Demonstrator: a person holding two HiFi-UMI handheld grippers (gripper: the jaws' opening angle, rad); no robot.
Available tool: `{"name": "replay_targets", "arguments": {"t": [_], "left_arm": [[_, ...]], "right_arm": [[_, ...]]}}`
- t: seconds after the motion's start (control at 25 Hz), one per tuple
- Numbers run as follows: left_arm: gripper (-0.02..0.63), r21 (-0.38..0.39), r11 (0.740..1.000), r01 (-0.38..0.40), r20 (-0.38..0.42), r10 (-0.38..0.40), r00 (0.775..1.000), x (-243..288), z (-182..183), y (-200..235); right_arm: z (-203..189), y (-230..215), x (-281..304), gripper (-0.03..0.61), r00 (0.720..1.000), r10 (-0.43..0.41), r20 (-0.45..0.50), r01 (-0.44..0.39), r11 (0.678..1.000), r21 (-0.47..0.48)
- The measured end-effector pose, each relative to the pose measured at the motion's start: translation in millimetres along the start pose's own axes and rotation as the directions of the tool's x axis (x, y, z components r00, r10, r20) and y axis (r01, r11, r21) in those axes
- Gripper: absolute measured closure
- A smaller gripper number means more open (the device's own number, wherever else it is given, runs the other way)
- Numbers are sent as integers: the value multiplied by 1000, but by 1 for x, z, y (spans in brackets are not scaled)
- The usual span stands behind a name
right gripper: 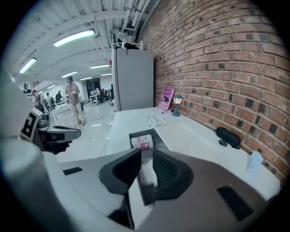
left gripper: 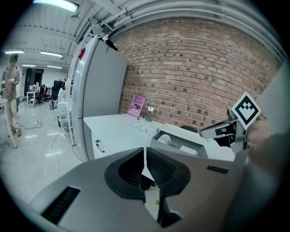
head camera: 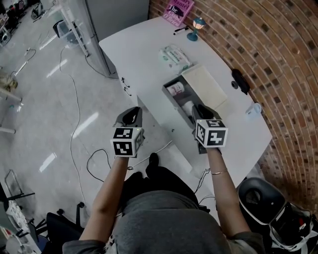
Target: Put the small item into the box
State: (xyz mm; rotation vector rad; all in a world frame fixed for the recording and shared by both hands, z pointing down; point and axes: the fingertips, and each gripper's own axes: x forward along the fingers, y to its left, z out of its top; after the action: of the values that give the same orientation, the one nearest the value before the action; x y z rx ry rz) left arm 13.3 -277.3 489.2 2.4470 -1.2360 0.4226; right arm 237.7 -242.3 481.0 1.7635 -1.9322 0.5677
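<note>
Box [head camera: 168, 92] lies directly beneath my right gripper [head camera: 198, 110], long axis running away from me. That gripper's jaws stand narrowly parted astride a white item [right gripper: 147, 174]. My left gripper [head camera: 131, 115] is farther off.

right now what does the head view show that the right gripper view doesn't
Only the head view shows the person's arms and lap from above. Only the right gripper view shows people far off in the hall and the ceiling lights. Both show the box with a bottle in it, the pink book, the lamp and the left gripper.
</note>
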Motion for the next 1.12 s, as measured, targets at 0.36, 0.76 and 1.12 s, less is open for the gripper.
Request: {"name": "replay_targets", "arguments": {"t": [0.36, 0.76, 1.12], "left_arm": [[580, 33, 999, 35, 5, -35, 999, 2, 9, -10], [580, 58, 997, 58, 9, -58, 998, 3, 14, -18], [580, 71, 995, 73, 17, -74, 997, 3, 17, -26]], "right_arm": [[7, 12, -26, 516, 993, -6, 121, -8, 994, 112], [7, 18, -48, 537, 980, -33, 194, -1, 985, 172], [-9, 20, -56, 574, 979, -42, 200, 0, 979, 205]]}}
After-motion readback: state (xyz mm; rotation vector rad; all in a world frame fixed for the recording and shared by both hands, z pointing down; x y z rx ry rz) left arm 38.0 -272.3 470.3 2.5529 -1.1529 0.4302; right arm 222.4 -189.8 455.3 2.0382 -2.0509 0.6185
